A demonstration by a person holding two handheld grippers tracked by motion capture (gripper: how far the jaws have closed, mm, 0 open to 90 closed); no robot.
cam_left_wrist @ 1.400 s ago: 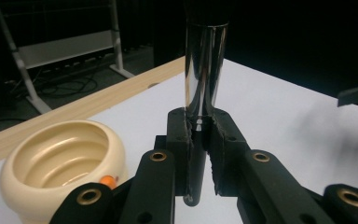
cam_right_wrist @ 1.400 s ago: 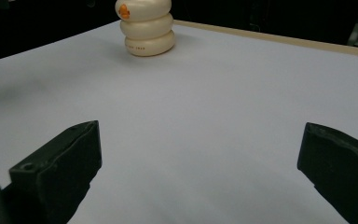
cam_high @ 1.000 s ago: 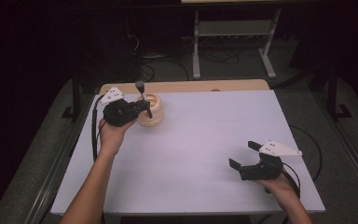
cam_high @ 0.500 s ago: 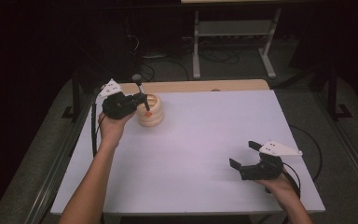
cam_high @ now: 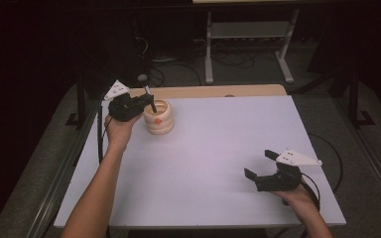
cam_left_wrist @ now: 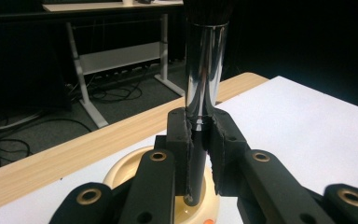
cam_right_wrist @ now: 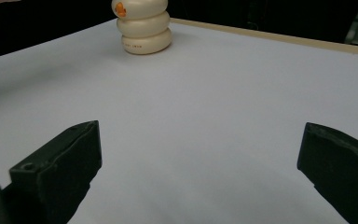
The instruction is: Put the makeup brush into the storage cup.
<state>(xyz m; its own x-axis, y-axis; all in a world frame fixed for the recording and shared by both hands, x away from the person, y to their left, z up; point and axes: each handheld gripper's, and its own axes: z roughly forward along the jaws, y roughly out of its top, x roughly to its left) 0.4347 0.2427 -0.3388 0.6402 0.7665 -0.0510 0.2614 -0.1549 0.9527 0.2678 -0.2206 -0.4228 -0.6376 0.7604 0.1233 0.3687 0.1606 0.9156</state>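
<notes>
- Over the cream holder [cam_high: 159, 117] at the tabletop's [cam_high: 218, 148] far left, my left tool [cam_high: 146, 103], clamped on the makeup brush [cam_left_wrist: 205, 70], has drifted leftward, handle end entering the cup.
- Right tool [cam_high: 260, 166] waits wide open, empty.

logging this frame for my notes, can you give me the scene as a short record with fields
surface: white table top with a wooden strip along its far edge
left hand-held gripper: shut on the brush handle
brush: upright, shiny metal ferrule, dark handle, lower end inside the holder's opening
holder: cream, ribbed in stacked rings, orange spot on its side, far left of the table
right hand-held gripper: open, nothing between the jaws, near right of the table
</notes>
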